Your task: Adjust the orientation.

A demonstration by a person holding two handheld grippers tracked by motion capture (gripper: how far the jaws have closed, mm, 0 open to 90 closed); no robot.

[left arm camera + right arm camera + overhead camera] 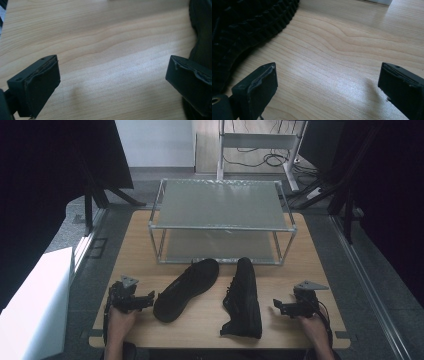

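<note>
Two black shoes lie on the wooden table (pixel 135 245) in front of a metal rack. The left shoe (pixel 186 289) lies at a slant, toe toward the rack. The right shoe (pixel 243 297) points straight at the rack and seems tipped on its side. My left gripper (pixel 149 299) rests just left of the left shoe, open and empty; in the left gripper view (pixel 112 82) that shoe (pixel 203 35) sits at the right edge. My right gripper (pixel 277 306) stands open right of the right shoe; in the right gripper view (pixel 327 87) its treaded sole (pixel 247 22) is at upper left.
A two-tier metal rack (pixel 222 226) with both shelves bare stands at the back middle of the table. A white panel (pixel 35 305) lies off the table's left side. Desk legs and cables (pixel 272 157) are on the floor behind.
</note>
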